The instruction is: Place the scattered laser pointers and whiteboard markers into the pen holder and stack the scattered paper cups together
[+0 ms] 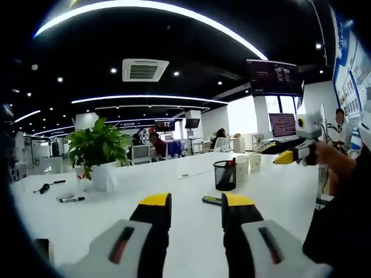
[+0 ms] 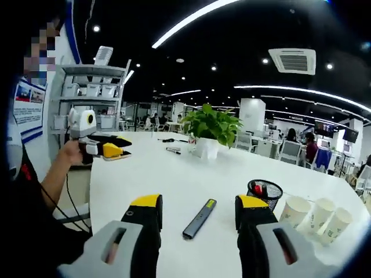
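A black mesh pen holder (image 1: 225, 175) (image 2: 265, 194) stands on the white table (image 2: 174, 179) with something red inside. A dark laser pointer (image 2: 200, 218) (image 1: 211, 200) lies flat beside it, ahead of my right gripper (image 2: 198, 204), whose jaws stand wide apart and hold nothing. Three paper cups (image 2: 319, 215) stand upright in a row beyond the holder; two cups (image 1: 248, 163) are seen behind it. A marker (image 1: 72, 200) (image 2: 173, 150) lies near the plant. My left gripper (image 1: 197, 202) is open and holds nothing above the table. Each gripper appears in the other's view: right gripper (image 1: 287, 156), left gripper (image 2: 113, 149).
A potted green plant (image 1: 98, 153) (image 2: 211, 130) in a white pot stands mid-table. A small black object with a cord (image 1: 46, 187) lies near the marker. People sit at desks in the background. A person's arm (image 2: 55, 179) holds the left gripper at the table's edge.
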